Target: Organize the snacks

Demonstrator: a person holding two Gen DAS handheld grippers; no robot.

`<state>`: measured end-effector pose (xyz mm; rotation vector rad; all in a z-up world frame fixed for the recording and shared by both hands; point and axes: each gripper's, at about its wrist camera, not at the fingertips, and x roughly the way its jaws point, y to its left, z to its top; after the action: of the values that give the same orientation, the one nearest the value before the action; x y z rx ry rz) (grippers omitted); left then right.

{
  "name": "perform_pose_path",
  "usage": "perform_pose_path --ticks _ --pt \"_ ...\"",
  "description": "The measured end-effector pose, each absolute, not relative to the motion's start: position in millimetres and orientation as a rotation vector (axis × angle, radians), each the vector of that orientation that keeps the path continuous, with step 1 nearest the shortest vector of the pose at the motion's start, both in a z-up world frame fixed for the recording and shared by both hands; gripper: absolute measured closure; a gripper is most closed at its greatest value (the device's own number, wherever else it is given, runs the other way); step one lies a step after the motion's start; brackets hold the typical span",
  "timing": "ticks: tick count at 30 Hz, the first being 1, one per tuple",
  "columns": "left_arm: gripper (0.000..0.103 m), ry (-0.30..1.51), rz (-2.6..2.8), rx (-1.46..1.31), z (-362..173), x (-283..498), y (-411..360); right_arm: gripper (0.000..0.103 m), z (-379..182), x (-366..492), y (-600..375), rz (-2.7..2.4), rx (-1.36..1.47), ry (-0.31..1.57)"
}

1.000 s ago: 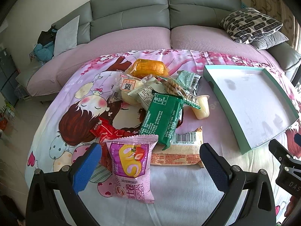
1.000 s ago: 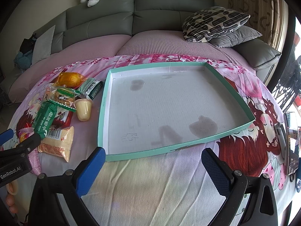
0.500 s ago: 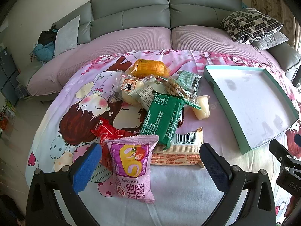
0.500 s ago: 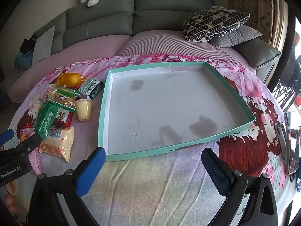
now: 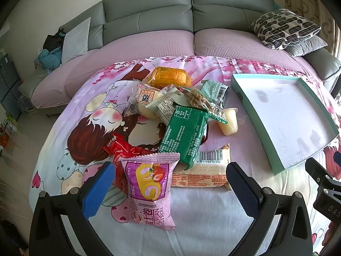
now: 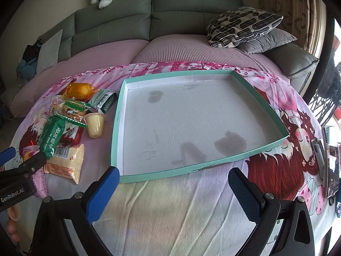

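Snack pile (image 5: 179, 125): I am seeing it lying loose at centre frame on the cartoon-print sheet (image 5: 85, 115), pink roll packet (image 5: 149, 187) nearest. Teal tray (image 6: 119, 128): sitting empty, just right of the pile; nothing sorted yet, I judge. Left gripper (image 5: 170, 187): I am holding its jaws spread wide, gripping nothing, straddling the pink packet. Right gripper (image 6: 172, 194): jaws likewise parted, idle before the tray. The right view alone is showing the tray's stained floor and a phone (image 6: 330, 160) at right edge.
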<state>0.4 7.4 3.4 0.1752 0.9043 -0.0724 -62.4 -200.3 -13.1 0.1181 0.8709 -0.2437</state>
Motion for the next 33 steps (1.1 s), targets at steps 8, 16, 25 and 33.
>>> perform_pose_path --ticks 8,16,25,33 --pt "0.0 0.905 -0.071 0.175 3 0 7 0.0 -13 -62 -200 -0.243 0.118 0.871" --pt "0.0 0.904 -0.072 0.174 3 0 7 0.0 -13 -62 -200 -0.244 0.118 0.872" --pt "0.0 0.861 -0.054 0.125 20 -3 24 0.0 -4 -62 -193 -0.227 0.116 0.82" --pt "0.0 0.825 0.027 0.058 38 -4 70 0.0 11 -49 -160 -0.128 0.087 0.756"
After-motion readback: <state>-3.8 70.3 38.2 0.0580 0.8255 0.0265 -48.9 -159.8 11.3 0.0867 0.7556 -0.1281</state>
